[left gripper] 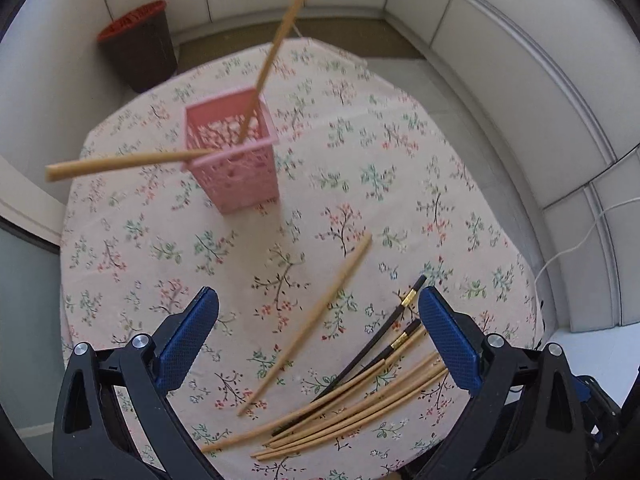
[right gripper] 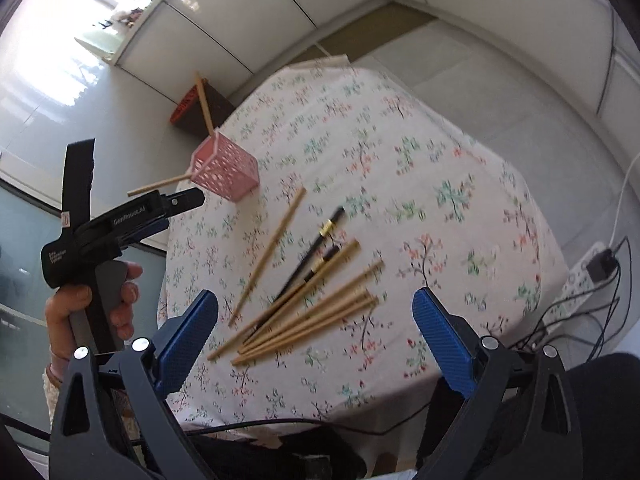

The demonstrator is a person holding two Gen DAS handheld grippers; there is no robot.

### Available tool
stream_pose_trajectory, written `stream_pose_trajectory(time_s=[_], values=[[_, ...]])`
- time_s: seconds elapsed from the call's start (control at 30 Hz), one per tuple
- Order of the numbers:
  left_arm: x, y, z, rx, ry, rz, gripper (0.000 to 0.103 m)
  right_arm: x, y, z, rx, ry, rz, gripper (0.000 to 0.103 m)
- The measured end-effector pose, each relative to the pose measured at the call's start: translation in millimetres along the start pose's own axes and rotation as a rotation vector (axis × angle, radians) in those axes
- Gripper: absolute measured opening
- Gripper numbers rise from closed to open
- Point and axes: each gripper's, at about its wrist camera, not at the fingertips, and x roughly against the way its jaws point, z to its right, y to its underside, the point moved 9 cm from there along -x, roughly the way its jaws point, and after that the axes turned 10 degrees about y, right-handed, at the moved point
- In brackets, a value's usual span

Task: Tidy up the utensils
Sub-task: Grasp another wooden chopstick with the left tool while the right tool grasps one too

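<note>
A pink perforated holder (left gripper: 234,148) (right gripper: 224,168) stands on the floral tablecloth (left gripper: 400,168) (right gripper: 400,160). Two wooden chopsticks lean out of it, one upward (left gripper: 276,52) and one to the left (left gripper: 120,163). One wooden chopstick (left gripper: 308,324) (right gripper: 268,254) lies alone on the cloth. A pile of several wooden chopsticks (left gripper: 360,404) (right gripper: 312,320) and two black chopsticks with gold bands (left gripper: 384,336) (right gripper: 316,252) lies near the front edge. My left gripper (left gripper: 318,338) is open and empty above the pile; it also shows in the right wrist view (right gripper: 192,198). My right gripper (right gripper: 316,344) is open and empty over the pile.
A dark bin with a red rim (left gripper: 140,46) (right gripper: 200,114) stands on the floor beyond the table. White wall panels surround the table. A power strip with cables (right gripper: 580,280) lies on the floor at the right.
</note>
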Motion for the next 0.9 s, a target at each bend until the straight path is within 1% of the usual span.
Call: stream_pose_trajectory(time_s=[0.03,0.1,0.13,0.17,0.2,0.23,0.27,0.3,0.37,0.43,0.5,0.53,0.57,0.6,0.63,0.67,0.77,0.87,0.9], values=[[-14,2,1,-0.004,-0.006,-0.037,0.096,-4,4,5,-0.016,0.003,-0.022,0.095],[-36,3,3,-0.019,-0.021,-0.084,0.095,-8,8,11,-0.035,0.005,-0.05,0.095],[-47,3,3,-0.029,-0.038,-0.103,0.094,-9,9,14,-0.044,0.011,-0.054,0.095],[-54,3,4,-0.037,-0.044,-0.116,0.089,-9,9,17,-0.05,0.017,-0.055,0.095],[-63,2,5,-0.042,-0.042,-0.131,0.086,-9,10,20,-0.058,0.022,-0.059,0.095],[-71,1,6,-0.044,-0.038,-0.144,0.08,-10,10,23,-0.068,0.026,-0.065,0.095],[-79,0,6,-0.04,-0.03,-0.155,0.071,-11,11,26,-0.083,0.032,-0.077,0.095],[-86,0,6,-0.031,-0.019,-0.166,0.066,-13,13,30,-0.101,0.041,-0.091,0.095],[-97,0,8,-0.025,0.003,-0.188,0.053,-18,16,37,-0.14,0.055,-0.12,0.095],[-105,-2,9,-0.05,-0.012,-0.19,0.048,-23,18,39,-0.168,0.057,-0.145,0.095],[-111,-3,9,-0.071,-0.028,-0.195,0.04,-28,20,39,-0.189,0.058,-0.17,0.095],[-115,-2,9,-0.077,-0.026,-0.206,0.03,-31,21,40,-0.199,0.062,-0.18,0.095],[-119,-1,8,-0.082,-0.029,-0.216,0.024,-33,21,39,-0.208,0.064,-0.187,0.095],[-119,-1,8,-0.097,-0.035,-0.205,0.023,-36,21,39,-0.216,0.067,-0.19,0.095],[-119,-2,8,-0.116,-0.043,-0.197,0.016,-38,21,37,-0.222,0.072,-0.191,0.095],[-118,-2,8,-0.129,-0.051,-0.196,0.013,-41,21,36,-0.227,0.076,-0.191,0.095],[-118,1,8,-0.132,-0.047,-0.188,0.011,-49,22,33,-0.262,0.084,-0.209,0.095],[-114,4,2,-0.14,-0.071,-0.185,0.009,-60,26,30,-0.3,0.096,-0.242,0.086],[-110,6,0,-0.147,-0.08,-0.181,0.009,-64,29,29,-0.309,0.097,-0.256,0.08]])
